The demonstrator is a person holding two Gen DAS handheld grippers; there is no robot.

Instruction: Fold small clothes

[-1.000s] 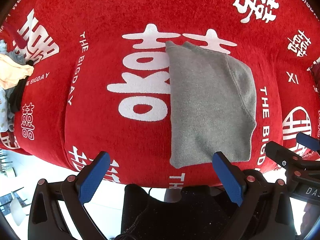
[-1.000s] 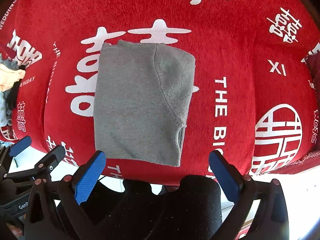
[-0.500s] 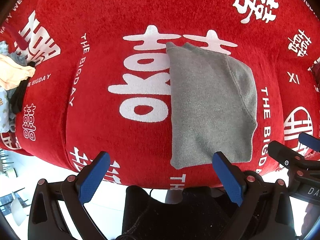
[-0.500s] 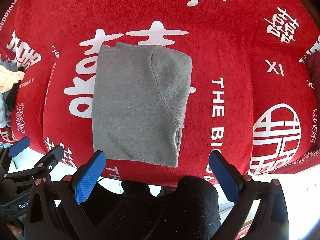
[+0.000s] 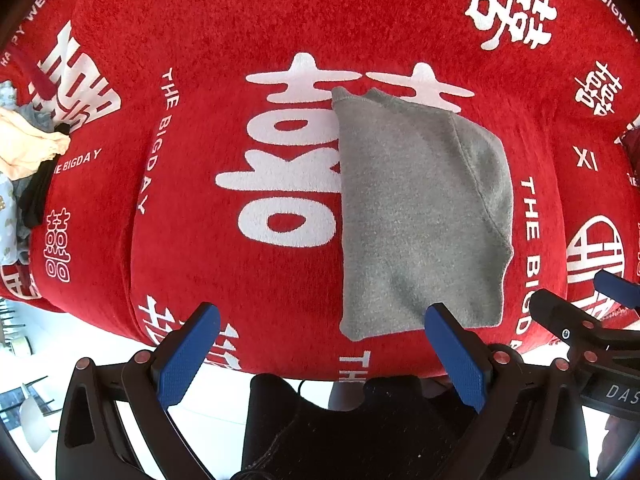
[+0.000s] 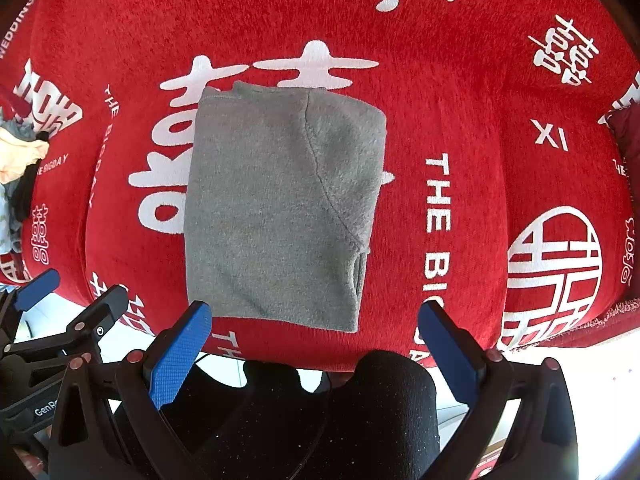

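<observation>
You held both grippers, left gripper and right gripper, jaws spread and empty, just short of the folded grey garment lying flat on the red-covered desk, likely ready for another fold.

- Red cloth: white print "THE BIGDAY" reads lengthwise, beyond the left gripper's left finger.
- Same cloth: "XI" lies well beyond the right gripper's right finger; "THE BIG…" runs straight ahead of that finger.
- Cloth's far left rim: partial "WEDDING".
- Large white double-happiness characters across the cloth.
- Gripper bodies: partial "DAS" and "GenR".
</observation>
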